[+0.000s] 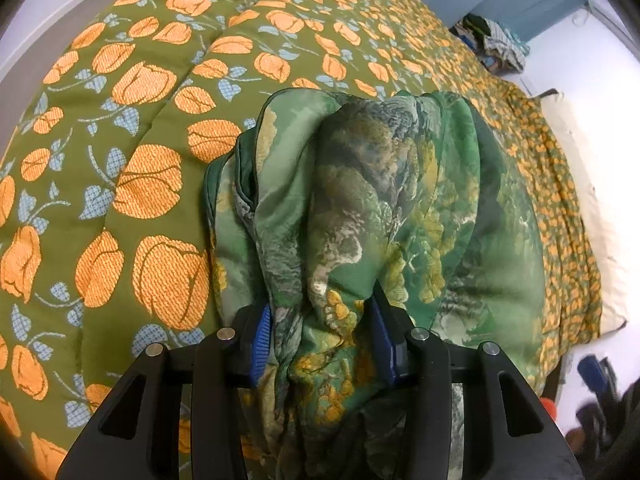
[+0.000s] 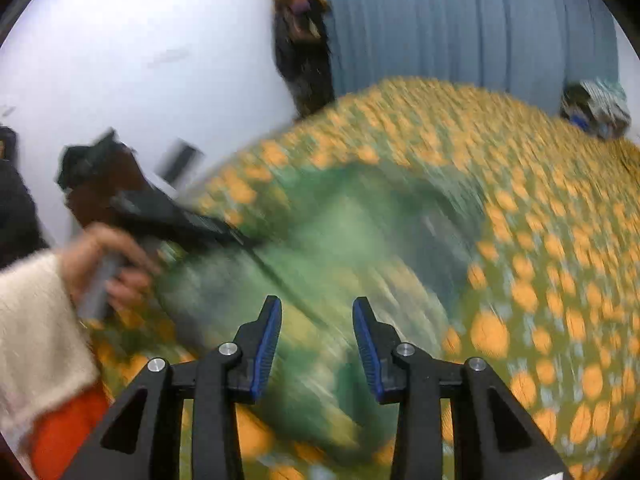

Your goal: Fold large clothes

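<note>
A large green garment (image 1: 384,208) with a yellow and grey landscape print lies bunched on the bed. My left gripper (image 1: 320,320) is shut on a thick fold of it, the cloth packed between the blue pads. In the right wrist view the same green garment (image 2: 340,240) is blurred below my right gripper (image 2: 317,312), which is open and empty above it. The left gripper's black body (image 2: 160,204) and the hand holding it (image 2: 108,264) show at the left of that view.
The bed is covered by an olive quilt with orange flowers (image 1: 140,120), also seen in the right wrist view (image 2: 540,240). A pile of clothes (image 1: 496,44) sits at the far side. Blue curtains (image 2: 460,24) and white walls stand behind. A cream pillow (image 1: 592,200) lies at the right edge.
</note>
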`<act>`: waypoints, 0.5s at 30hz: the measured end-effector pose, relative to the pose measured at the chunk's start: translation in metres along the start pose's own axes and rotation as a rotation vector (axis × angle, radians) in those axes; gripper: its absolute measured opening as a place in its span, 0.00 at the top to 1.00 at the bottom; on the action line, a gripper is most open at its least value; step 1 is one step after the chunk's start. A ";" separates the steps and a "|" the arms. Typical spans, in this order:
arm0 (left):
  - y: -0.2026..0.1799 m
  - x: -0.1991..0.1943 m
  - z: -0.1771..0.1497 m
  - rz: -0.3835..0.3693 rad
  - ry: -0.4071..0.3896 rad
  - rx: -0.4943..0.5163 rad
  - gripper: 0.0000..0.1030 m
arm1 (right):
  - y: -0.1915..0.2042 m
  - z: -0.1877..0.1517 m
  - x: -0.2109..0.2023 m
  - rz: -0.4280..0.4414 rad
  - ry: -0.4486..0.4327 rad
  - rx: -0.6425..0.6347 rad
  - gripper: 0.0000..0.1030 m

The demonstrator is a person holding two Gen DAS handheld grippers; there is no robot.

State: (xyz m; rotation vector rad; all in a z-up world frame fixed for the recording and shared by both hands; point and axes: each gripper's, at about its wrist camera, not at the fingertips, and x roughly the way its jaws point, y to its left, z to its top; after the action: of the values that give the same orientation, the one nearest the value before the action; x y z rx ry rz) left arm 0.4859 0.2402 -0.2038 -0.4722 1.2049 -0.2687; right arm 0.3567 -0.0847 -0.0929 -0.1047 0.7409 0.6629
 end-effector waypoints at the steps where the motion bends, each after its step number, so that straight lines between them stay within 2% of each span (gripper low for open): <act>1: -0.001 -0.001 -0.001 0.002 0.000 0.000 0.55 | 0.006 0.003 0.009 0.015 0.010 -0.012 0.64; 3: -0.001 -0.003 -0.002 0.001 0.000 -0.004 0.53 | 0.019 -0.002 0.055 0.055 0.111 -0.017 0.63; 5: 0.002 -0.008 -0.002 -0.020 0.010 -0.035 0.51 | 0.015 -0.025 0.104 0.075 0.268 0.028 0.62; 7: 0.010 -0.020 -0.001 -0.095 0.011 -0.086 0.44 | 0.020 -0.039 0.117 0.025 0.244 -0.029 0.62; 9: 0.025 -0.040 -0.004 -0.170 -0.031 -0.126 0.19 | 0.024 -0.037 0.112 0.008 0.242 -0.050 0.62; 10: 0.032 -0.047 -0.007 -0.174 -0.058 -0.126 0.14 | 0.023 -0.035 0.112 0.012 0.248 -0.042 0.62; 12: 0.048 -0.050 -0.012 -0.172 -0.078 -0.129 0.10 | 0.018 -0.033 0.114 0.030 0.262 -0.035 0.62; 15: 0.066 -0.033 -0.024 -0.259 -0.031 -0.183 0.10 | 0.017 -0.032 0.116 0.023 0.263 -0.037 0.62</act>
State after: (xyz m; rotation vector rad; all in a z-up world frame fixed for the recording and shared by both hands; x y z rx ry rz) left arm 0.4494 0.3073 -0.2150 -0.7914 1.1430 -0.3727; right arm 0.3906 -0.0205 -0.1902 -0.2207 0.9834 0.6926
